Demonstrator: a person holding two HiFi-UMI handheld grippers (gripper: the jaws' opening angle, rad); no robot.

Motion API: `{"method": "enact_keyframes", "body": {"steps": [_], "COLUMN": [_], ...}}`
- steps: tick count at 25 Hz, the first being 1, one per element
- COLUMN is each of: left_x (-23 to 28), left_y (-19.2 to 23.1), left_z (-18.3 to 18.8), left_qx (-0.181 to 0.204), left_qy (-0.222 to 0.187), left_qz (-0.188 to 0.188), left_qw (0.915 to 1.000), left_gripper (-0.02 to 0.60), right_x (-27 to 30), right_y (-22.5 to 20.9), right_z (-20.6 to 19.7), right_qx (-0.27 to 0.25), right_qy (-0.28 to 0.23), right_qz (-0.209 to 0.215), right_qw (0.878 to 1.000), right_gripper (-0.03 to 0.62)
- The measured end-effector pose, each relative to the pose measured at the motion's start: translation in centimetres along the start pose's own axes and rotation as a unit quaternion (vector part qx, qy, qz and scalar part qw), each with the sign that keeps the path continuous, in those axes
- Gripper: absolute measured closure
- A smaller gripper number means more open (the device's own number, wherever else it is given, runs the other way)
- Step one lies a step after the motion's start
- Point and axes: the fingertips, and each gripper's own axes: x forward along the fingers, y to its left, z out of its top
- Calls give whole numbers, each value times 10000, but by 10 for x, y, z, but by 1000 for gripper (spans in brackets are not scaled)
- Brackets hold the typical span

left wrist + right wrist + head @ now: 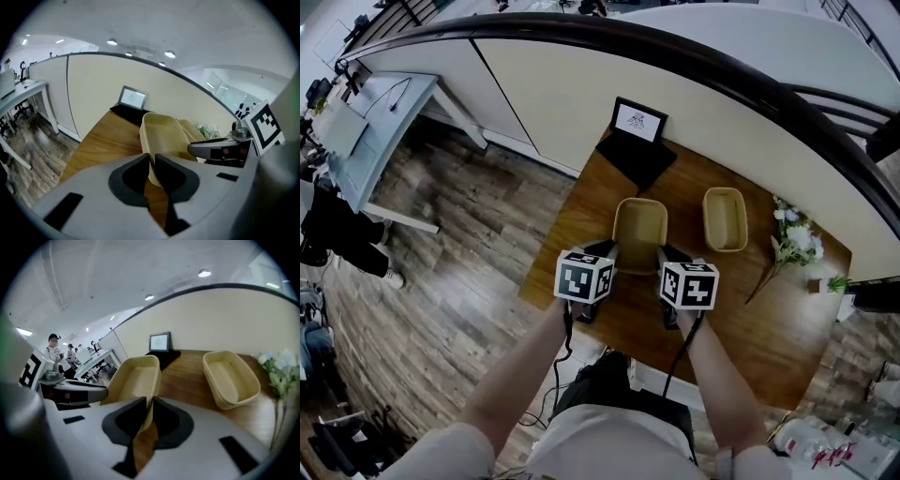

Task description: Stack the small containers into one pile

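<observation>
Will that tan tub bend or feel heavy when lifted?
Probably light: the tub looks thin-walled and empty. It likely keeps its shape, since its rim looks undented where the left gripper and right gripper pinch it. Held at both sides, it shouldn't tip.

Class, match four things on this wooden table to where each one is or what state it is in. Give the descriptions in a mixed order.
Things
1. container on the left
2. container on the right
3. small screen
4. white flowers

Descriptions
A. lie near the right edge of the table
B. stands free, untouched
C. clamped at its rim by the left gripper and the right gripper
D. stands on a black mat at the far edge

Pairs: 1-C, 2-B, 3-D, 4-A
</observation>
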Motion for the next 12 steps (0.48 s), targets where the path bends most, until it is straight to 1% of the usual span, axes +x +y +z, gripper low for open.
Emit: {"method": "enact_keyframes", "body": {"steps": [6,12], "left_x": [-35,-76], "left_y": [-48,-102], "left_z": [40,77], "left_qx": [326,531], "left_qy": [-413,-897], "left_qz": [-256,-558], "left_qw": [9983,9930], "left_gripper": [540,540], "right_x": [-69,-151], "right_y": [-1,3], "right_z": [36,72], "right_qx": [-151,-272], "right_qy": [-590,-1185], "right_qz": [-123,-163], "right_qw": [9981,9925], "right_gripper": [546,546]}}
